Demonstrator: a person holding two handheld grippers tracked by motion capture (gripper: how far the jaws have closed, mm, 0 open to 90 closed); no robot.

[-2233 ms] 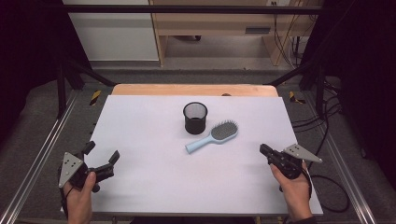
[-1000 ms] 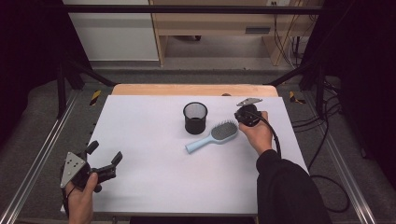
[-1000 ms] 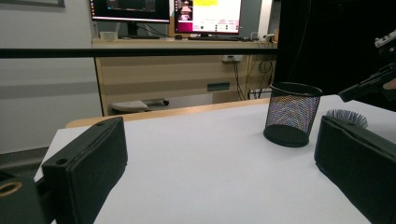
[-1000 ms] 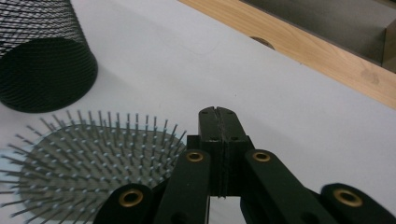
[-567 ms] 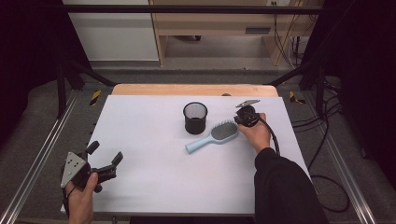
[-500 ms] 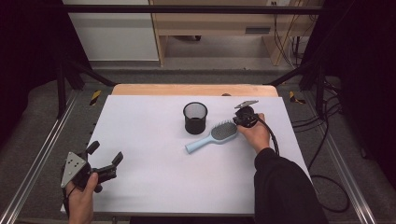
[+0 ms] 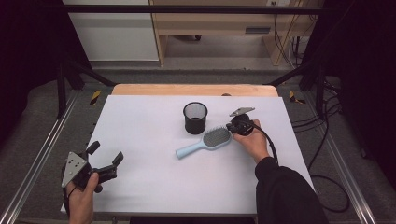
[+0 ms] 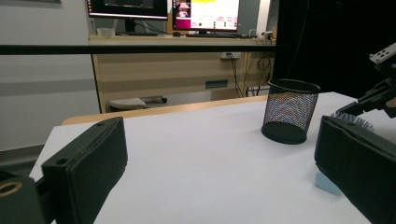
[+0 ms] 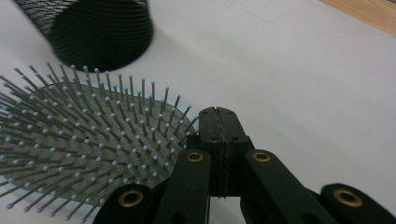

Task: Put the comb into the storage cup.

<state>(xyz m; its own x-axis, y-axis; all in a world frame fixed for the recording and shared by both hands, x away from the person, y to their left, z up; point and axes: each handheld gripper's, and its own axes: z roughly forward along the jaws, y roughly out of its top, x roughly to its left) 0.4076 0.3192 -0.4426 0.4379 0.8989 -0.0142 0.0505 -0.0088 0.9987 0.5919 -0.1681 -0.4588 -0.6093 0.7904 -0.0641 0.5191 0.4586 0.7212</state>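
Observation:
A light-blue hairbrush [image 7: 205, 142] lies bristles up on the white table top [image 7: 149, 140], just in front of a black mesh cup [image 7: 195, 117]. My right gripper [image 7: 232, 127] is low at the right edge of the brush head, shut with nothing between its jaws. In the right gripper view the closed tips [image 9: 218, 116] sit right beside the bristled head [image 9: 93, 154], with the cup [image 9: 102, 28] behind; I cannot tell whether they touch it. My left gripper [image 7: 105, 153] stands open near the front left corner, holding nothing; its view [image 8: 224, 172] looks toward the cup [image 8: 289, 109].
A wooden strip [image 7: 196, 89] borders the far edge of the table. Metal frame rails [image 7: 37, 158] run along both sides. Cables [image 7: 327, 140] lie on the floor to the right. A desk with monitors [image 8: 163, 9] stands beyond the table.
My right gripper came from the front right of the table up to the brush head and has sunk a little lower beside it. The left gripper has stayed put.

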